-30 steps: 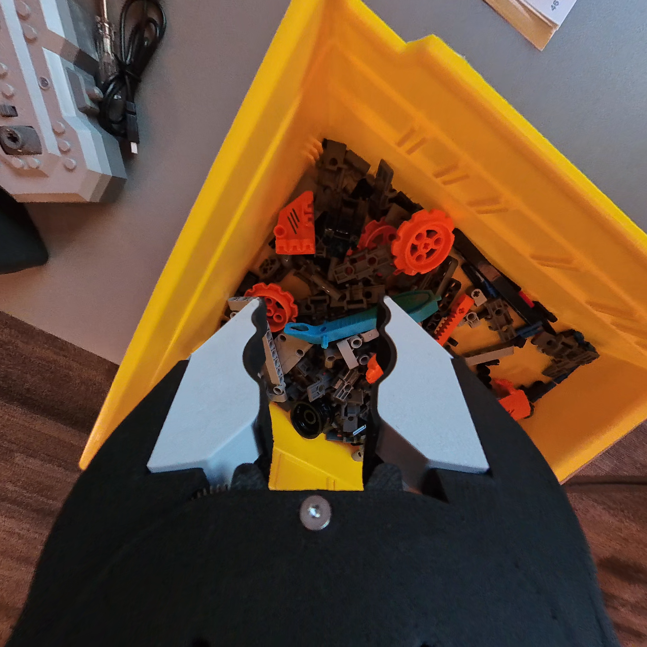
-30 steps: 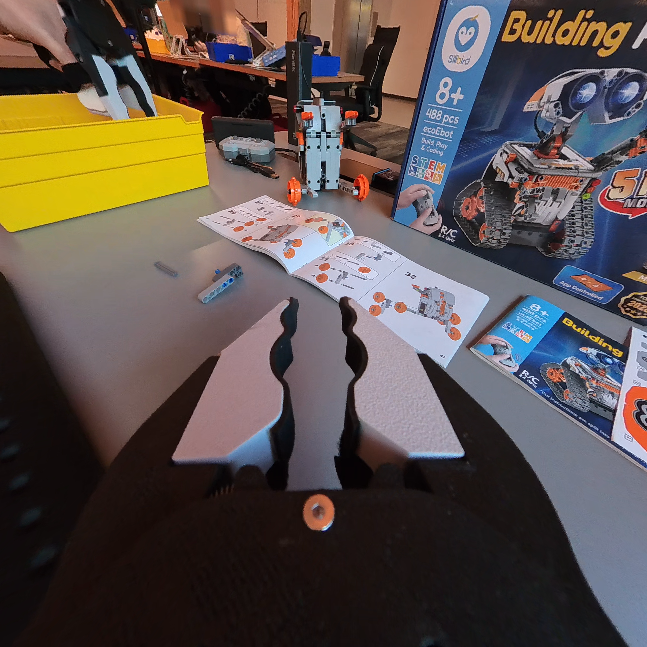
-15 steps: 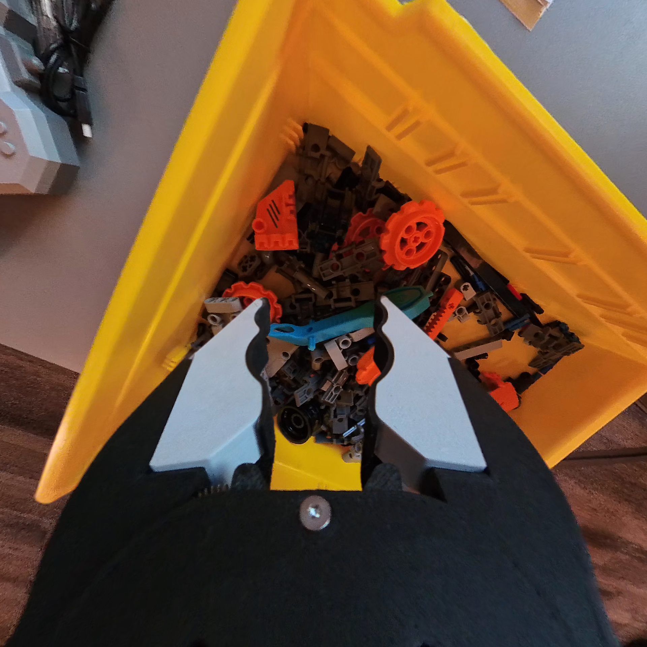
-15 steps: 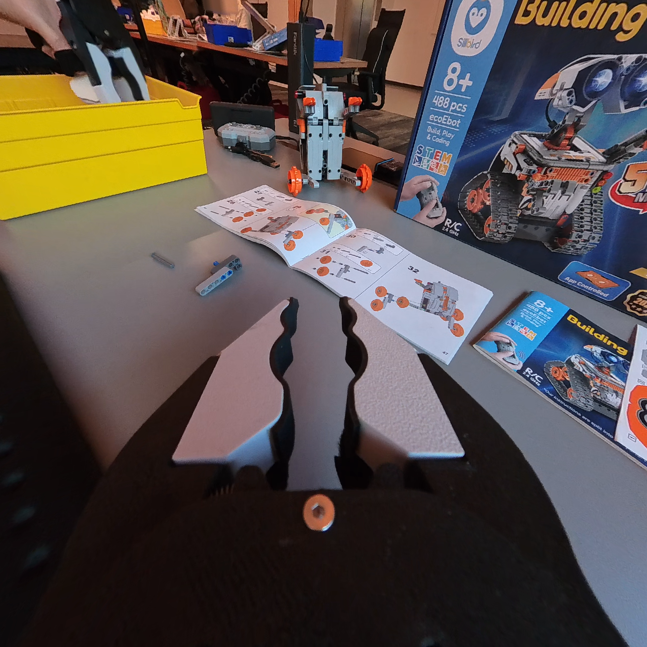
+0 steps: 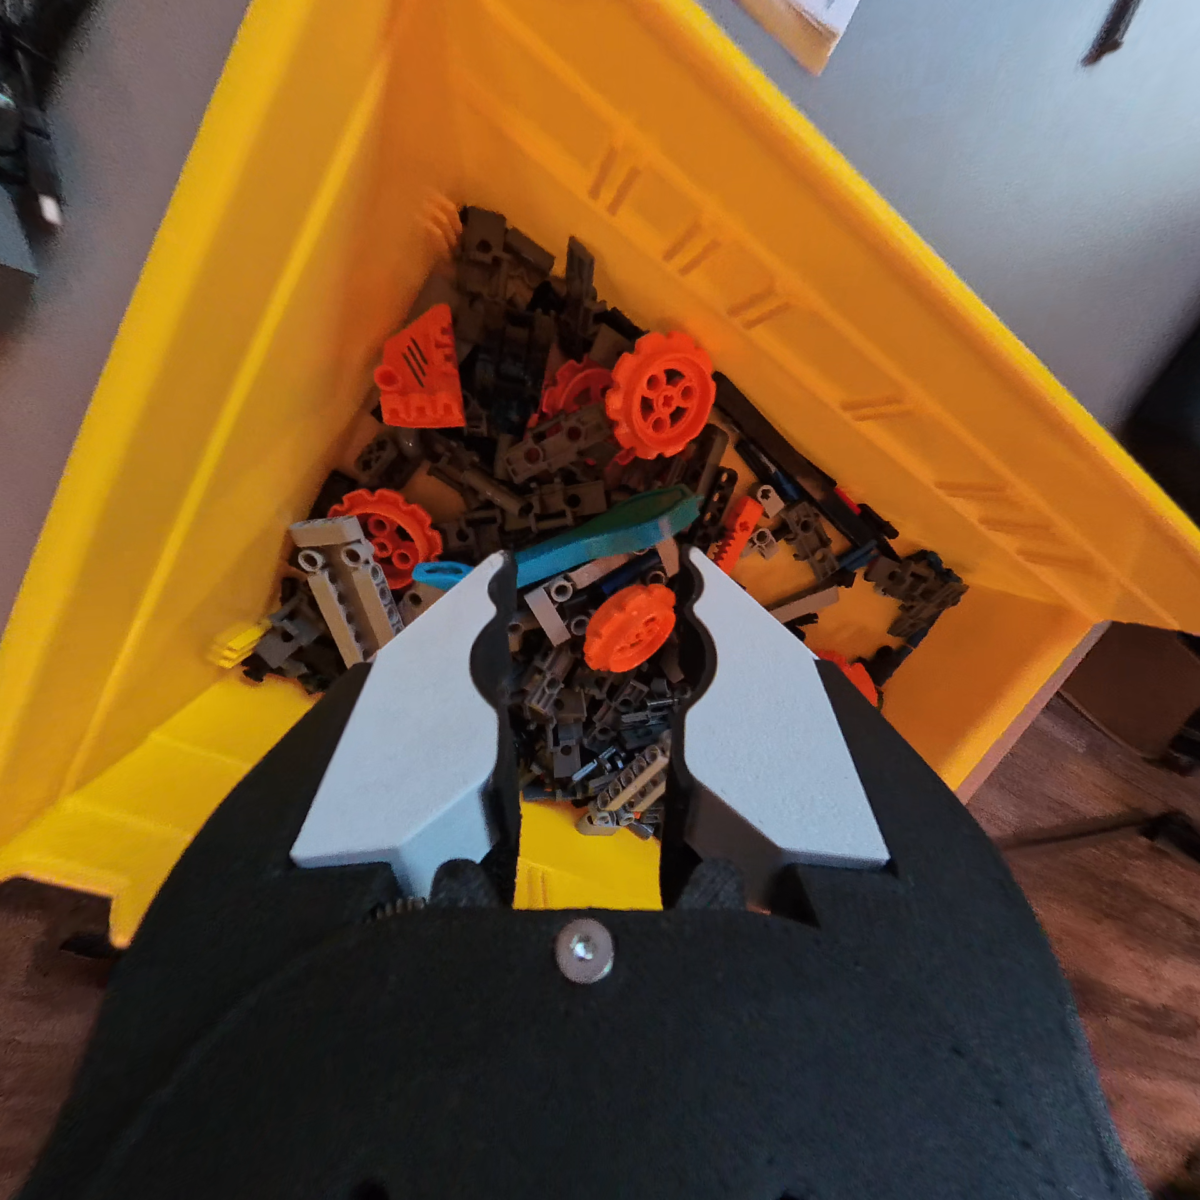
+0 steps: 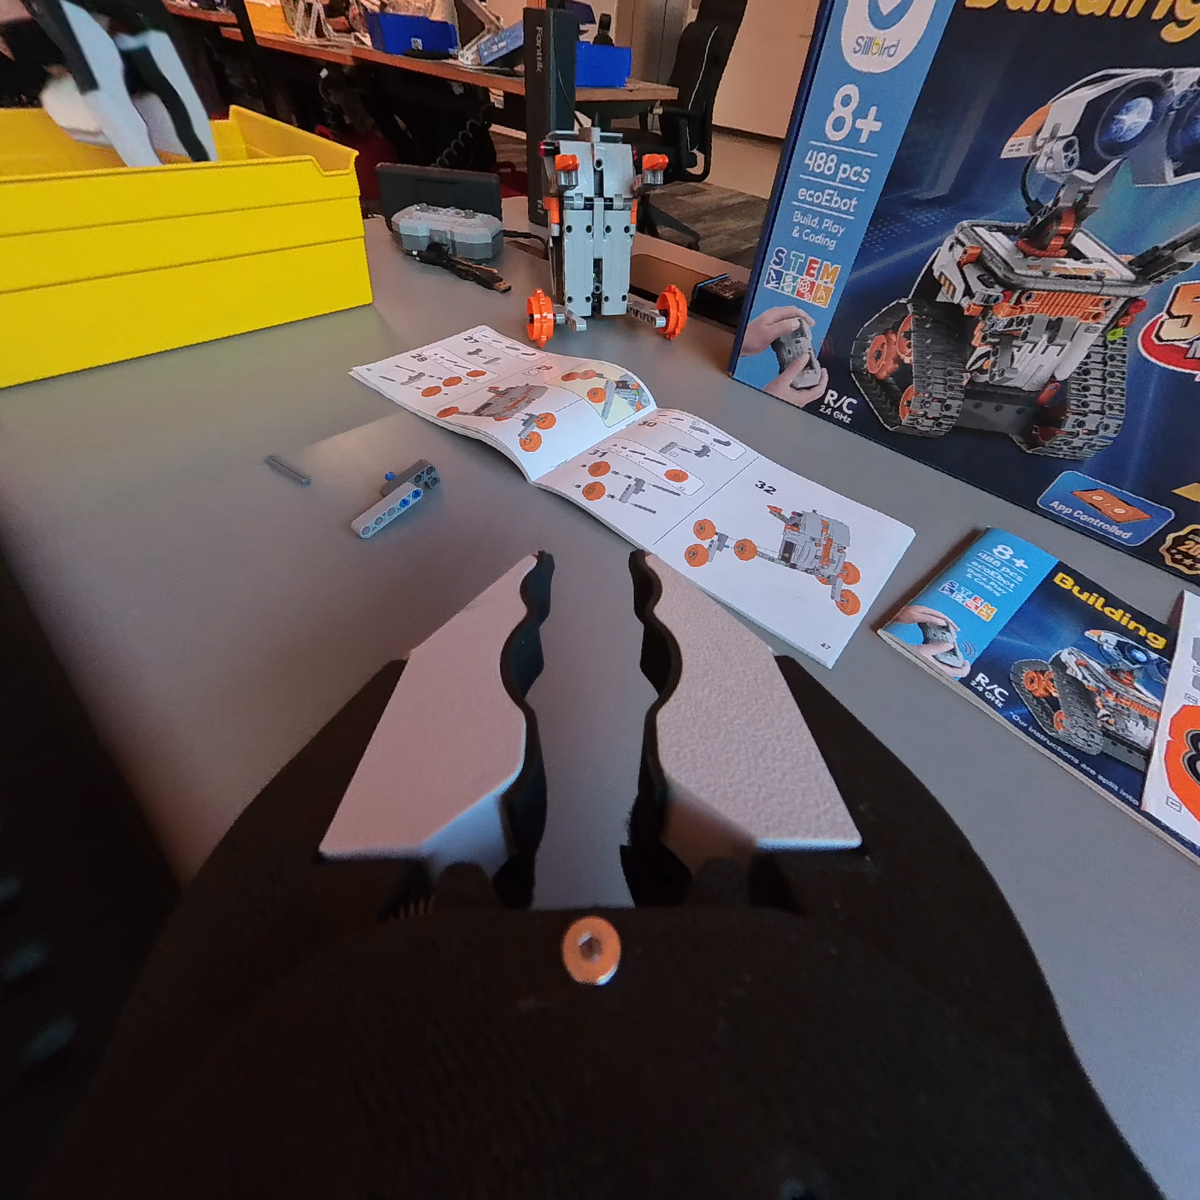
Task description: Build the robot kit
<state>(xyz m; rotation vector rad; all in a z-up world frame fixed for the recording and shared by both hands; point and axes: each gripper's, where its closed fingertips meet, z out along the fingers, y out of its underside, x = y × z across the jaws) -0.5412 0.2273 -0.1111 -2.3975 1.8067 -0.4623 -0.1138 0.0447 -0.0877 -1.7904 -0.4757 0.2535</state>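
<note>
My left gripper [image 5: 594, 565] is open and reaches down into a yellow bin [image 5: 273, 337] over a heap of grey, black and orange building parts. A small orange wheel [image 5: 628, 626] lies between its fingers, with a teal flat tool [image 5: 604, 536] just beyond the tips. A larger orange gear [image 5: 662, 394] lies farther in. My right gripper [image 6: 589, 563] is open and empty, low over the grey table [image 6: 195, 571]. A grey beam with blue pins [image 6: 395, 499] and a thin grey axle [image 6: 287, 470] lie ahead of it to the left. The left gripper [image 6: 139, 107] also shows in the bin [image 6: 182, 260].
An open instruction booklet [image 6: 623, 467] lies ahead of the right gripper. A half-built grey and orange model [image 6: 600, 240] stands behind it, next to a grey battery unit [image 6: 448, 228] with a cable. A big blue product box [image 6: 987, 247] stands at the right, closed booklets [image 6: 1052, 656] in front of it. My hands' fingertips stand some 45 cm from each other. My left gripper is the nearer one to the larger orange gear [image 5: 662, 394]: about 5 cm, against 40 cm.
My left gripper has gone deeper into the bin and toward its near corner; the small orange wheel now shows whole between the fingers. The right gripper has barely shifted.
</note>
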